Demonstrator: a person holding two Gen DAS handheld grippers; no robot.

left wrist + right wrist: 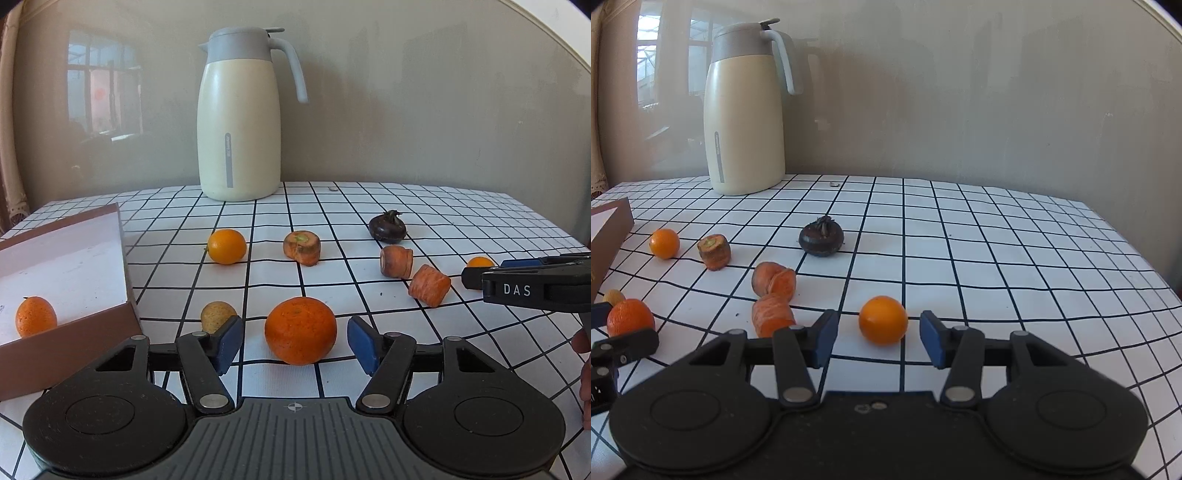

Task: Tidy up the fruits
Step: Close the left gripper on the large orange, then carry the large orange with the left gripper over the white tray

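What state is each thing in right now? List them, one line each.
Left gripper: open, pads either side of the large orange, not touching.
Right gripper: open, pads flanking the small orange.
Large orange: on the cloth, ungripped.
Small orange: on the cloth, ungripped.
Box: open, one orange fruit inside.
Jug: upright, lid shut.
Carrot pieces: loose on the cloth.

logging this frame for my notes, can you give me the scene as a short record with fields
surface: table with checked cloth
left tool: open, astride the large orange, pads not touching
right tool: open, astride a small orange, pads not touching
box: left, holds one orange fruit
loose on cloth: three carrot pieces, a dark round bulb, another small orange, a yellowish fruit
back: cream jug
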